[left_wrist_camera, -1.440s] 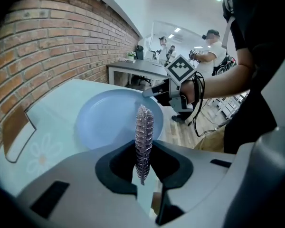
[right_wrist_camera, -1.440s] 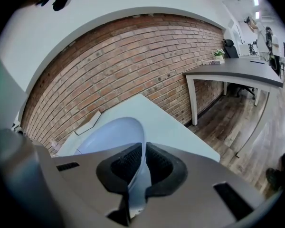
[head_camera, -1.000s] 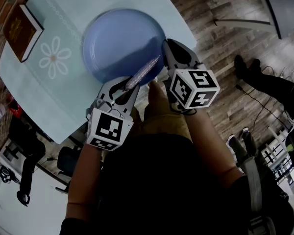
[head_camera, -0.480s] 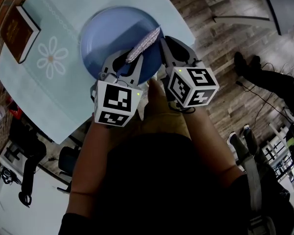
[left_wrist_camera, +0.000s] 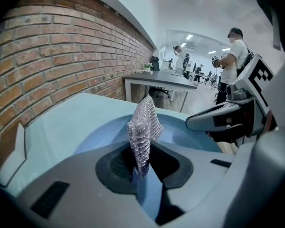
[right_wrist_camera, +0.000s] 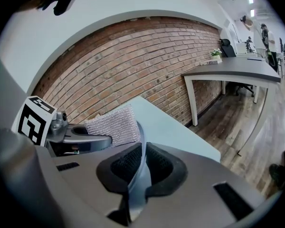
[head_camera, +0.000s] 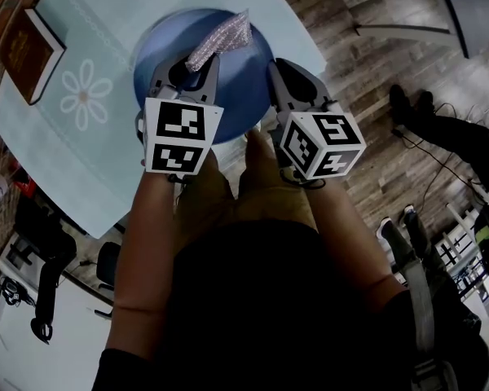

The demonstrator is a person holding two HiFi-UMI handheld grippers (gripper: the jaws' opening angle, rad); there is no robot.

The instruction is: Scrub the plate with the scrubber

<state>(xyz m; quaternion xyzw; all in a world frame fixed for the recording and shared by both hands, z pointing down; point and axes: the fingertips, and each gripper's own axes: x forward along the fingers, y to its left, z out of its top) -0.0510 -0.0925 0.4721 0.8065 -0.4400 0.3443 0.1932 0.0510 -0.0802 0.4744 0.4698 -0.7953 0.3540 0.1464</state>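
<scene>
Head view looks steeply down; gripper views share the plate (head_camera: 236,80).

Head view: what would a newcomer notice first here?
The silver mesh scrubber stands out, pinched in the left tool and sticking up over the blue plate. The right tool clamps the plate's right rim. A brown book lies at the far-left corner of the table.

The plate (head_camera: 236,84) is round and blue, in the upper centre of the head view. The right gripper (head_camera: 274,73) clamps the plate's right rim, which shows edge-on between the pads in the right gripper view. The scrubber (head_camera: 218,41) is a flat pad of silvery mesh. The left gripper (head_camera: 200,62) pinches its lower end, and the rest sticks out over the plate's upper part.
</scene>
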